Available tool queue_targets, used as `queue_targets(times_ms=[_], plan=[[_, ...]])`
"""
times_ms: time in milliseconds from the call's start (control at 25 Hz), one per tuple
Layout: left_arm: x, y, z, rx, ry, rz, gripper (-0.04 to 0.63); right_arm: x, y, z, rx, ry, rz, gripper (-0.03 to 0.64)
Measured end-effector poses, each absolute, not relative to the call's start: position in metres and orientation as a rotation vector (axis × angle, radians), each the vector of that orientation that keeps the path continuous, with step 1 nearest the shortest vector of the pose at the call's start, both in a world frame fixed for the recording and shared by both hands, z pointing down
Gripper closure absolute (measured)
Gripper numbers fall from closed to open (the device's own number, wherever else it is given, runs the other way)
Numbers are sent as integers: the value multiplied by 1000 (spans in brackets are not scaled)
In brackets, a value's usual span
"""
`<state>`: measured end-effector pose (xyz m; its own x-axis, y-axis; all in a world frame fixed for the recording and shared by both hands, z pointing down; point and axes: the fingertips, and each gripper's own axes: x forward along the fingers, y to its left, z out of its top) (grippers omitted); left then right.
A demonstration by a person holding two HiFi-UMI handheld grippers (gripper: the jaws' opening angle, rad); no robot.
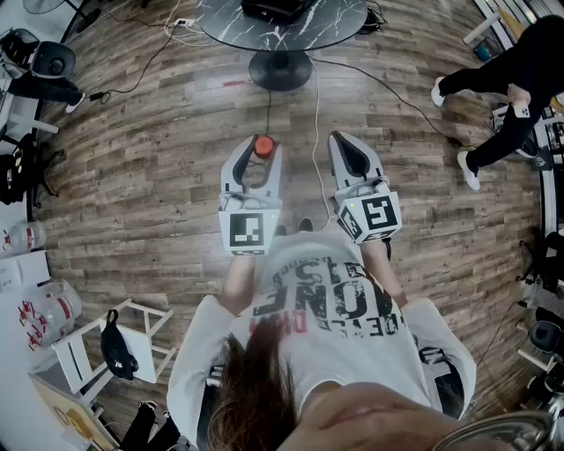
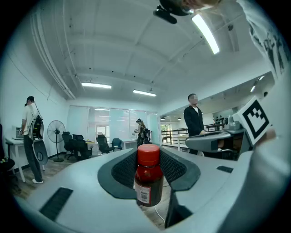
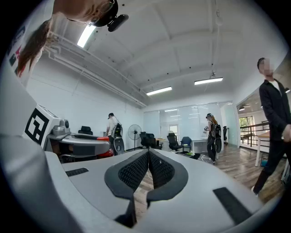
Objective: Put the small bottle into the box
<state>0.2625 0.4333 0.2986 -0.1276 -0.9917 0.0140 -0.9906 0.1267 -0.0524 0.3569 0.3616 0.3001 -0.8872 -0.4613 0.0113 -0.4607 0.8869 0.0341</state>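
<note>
A small dark bottle point(image 2: 148, 177) with a red cap and a white label stands upright between the pads of my left gripper point(image 2: 149, 170), which is shut on it. From the head view only its red cap point(image 1: 263, 145) shows at the tip of the left gripper point(image 1: 262, 151), held out at chest height above the wooden floor. My right gripper point(image 1: 347, 150) is level beside it, shut with nothing in it; its dark pads point(image 3: 157, 172) meet in the right gripper view. The red cap point(image 3: 105, 154) also shows at the left there. No box is in view.
A round dark marble table point(image 1: 280, 22) on a pedestal stands ahead, with cables on the floor around it. A white stool point(image 1: 123, 348) and bottles are at the lower left. A person point(image 1: 511, 84) walks at the upper right. Other people, a fan point(image 2: 55, 129) and office chairs are farther off.
</note>
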Motion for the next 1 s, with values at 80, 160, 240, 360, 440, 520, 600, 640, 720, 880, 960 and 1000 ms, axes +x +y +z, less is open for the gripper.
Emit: queue_targets(times_ms=[80,160,240,360,440,520,600,640,720,880,960,1000], plan=[[263,434,299,-2057,2343,-75,451,358,363,301,738,-3033,-46,615],[263,435,299,-2056,2345,-75,451,358,364,301,737,-3033,-46,615],[262,436,300,-2055,2345,-76,449,358,365,301,736,-3033,-45,615],[263,436,300,-2053,2344,-75,449,359,365,302,736,-3032,-46,615],[264,435,300,-2050,2348,-73,451,360,364,302,730,-3031,-47,615],[265,433,299,-2045,2352,-73,450,361,362,302,723,-3031,-48,615],[266,431,298,-2040,2356,-75,451,361,359,301,715,-3034,-47,615],[266,430,298,-2036,2358,-76,451,361,358,301,710,-3035,-46,615],[266,427,297,-2026,2364,-75,451,362,355,301,695,-3037,-50,615],[272,422,296,-2011,2373,-66,451,369,351,300,659,-3051,-57,615],[278,421,296,-2006,2372,-61,451,375,350,299,638,-3072,-38,615],[281,422,296,-2003,2373,-57,451,379,349,299,635,-3079,-29,615]])
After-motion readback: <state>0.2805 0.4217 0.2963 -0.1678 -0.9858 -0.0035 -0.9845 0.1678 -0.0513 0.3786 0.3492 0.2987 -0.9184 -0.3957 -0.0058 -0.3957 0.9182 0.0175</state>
